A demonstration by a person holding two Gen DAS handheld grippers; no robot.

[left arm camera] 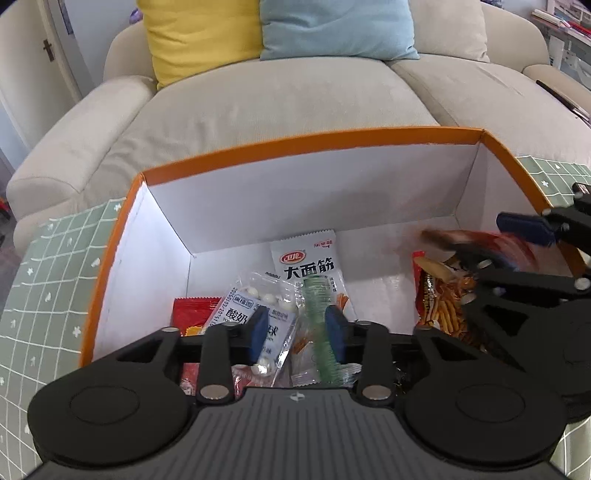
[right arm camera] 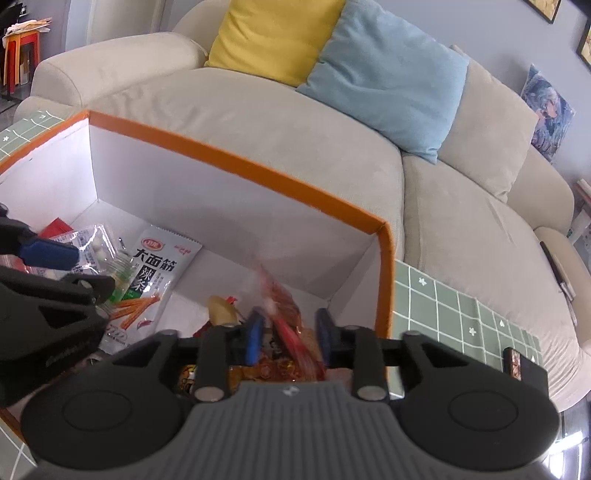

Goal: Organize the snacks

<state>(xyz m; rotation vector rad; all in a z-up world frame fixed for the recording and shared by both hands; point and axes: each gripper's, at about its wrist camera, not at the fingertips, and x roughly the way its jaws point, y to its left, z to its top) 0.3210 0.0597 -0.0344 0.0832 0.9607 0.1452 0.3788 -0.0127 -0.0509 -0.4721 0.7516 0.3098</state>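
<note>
An orange-rimmed white box (left arm camera: pixel 314 142) holds several snack packs: a white spicy-strip pack (left arm camera: pixel 306 258), a clear yogurt-ball pack (left arm camera: pixel 255 302), a red pack (left arm camera: pixel 190 312) and an orange strip pack (left arm camera: pixel 439 295). My left gripper (left arm camera: pixel 297 328) is open over the box, and a blurred green-edged packet (left arm camera: pixel 319 332) hangs between its fingers, falling. My right gripper (right arm camera: pixel 290 332) is open over the box's right end (right arm camera: pixel 386 258), with a blurred red packet (right arm camera: pixel 291 325) dropping between its fingers. The right gripper shows in the left wrist view (left arm camera: pixel 524 236).
The box stands on a green grid tablecloth (left arm camera: pixel 44 288). Behind it is a beige sofa (left arm camera: pixel 258 103) with a yellow cushion (left arm camera: pixel 199 33) and a blue cushion (left arm camera: pixel 336 26). A dark remote (right arm camera: pixel 557 266) lies on the sofa arm.
</note>
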